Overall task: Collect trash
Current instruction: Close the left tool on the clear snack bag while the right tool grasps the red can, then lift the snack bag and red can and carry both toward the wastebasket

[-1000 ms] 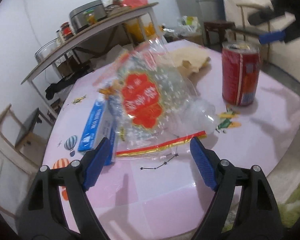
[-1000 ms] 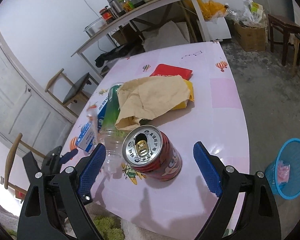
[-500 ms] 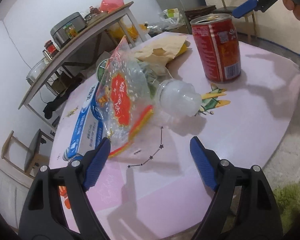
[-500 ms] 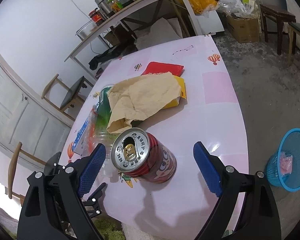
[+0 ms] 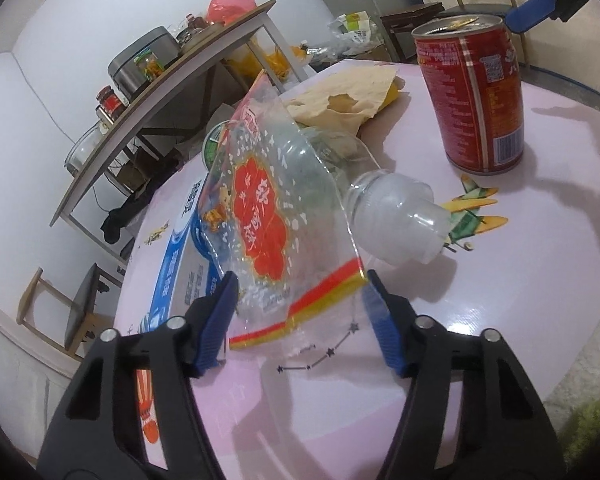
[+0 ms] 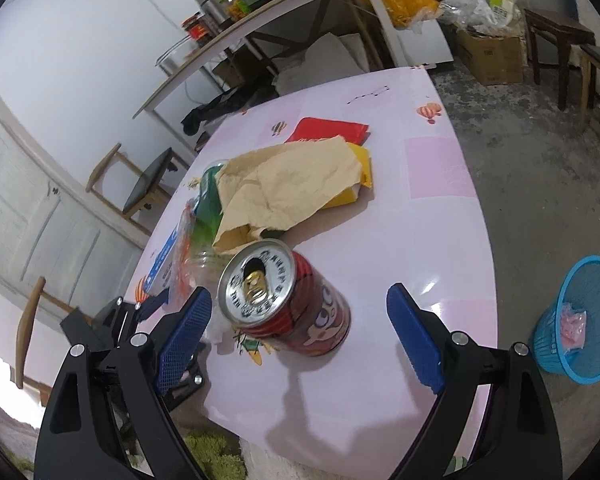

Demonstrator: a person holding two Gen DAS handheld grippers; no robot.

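Note:
A clear snack bag with a red label [image 5: 268, 216] stands tilted on the pink table [image 5: 520, 280], leaning on a clear plastic bottle [image 5: 396, 216]. My left gripper [image 5: 298, 320] is open, its jaws on either side of the bag's bottom edge. A red can [image 6: 288, 300] stands upright near the table's front edge; it also shows in the left wrist view [image 5: 472, 96]. My right gripper [image 6: 296, 340] is open, above the can, jaws on either side of it. A blue bin [image 6: 576, 320] stands on the floor at the right.
A blue and white carton [image 5: 180, 264] lies left of the bag. Crumpled brown paper [image 6: 284, 188] covers a yellow packet [image 6: 352, 192] and a red packet [image 6: 328, 128]. A shelf table with pots and jars [image 6: 260, 12] stands behind. Chairs stand at the left.
My left gripper has moved forward so the snack bag's bottom edge now sits between its jaws. My right gripper has come lower and closer over the can.

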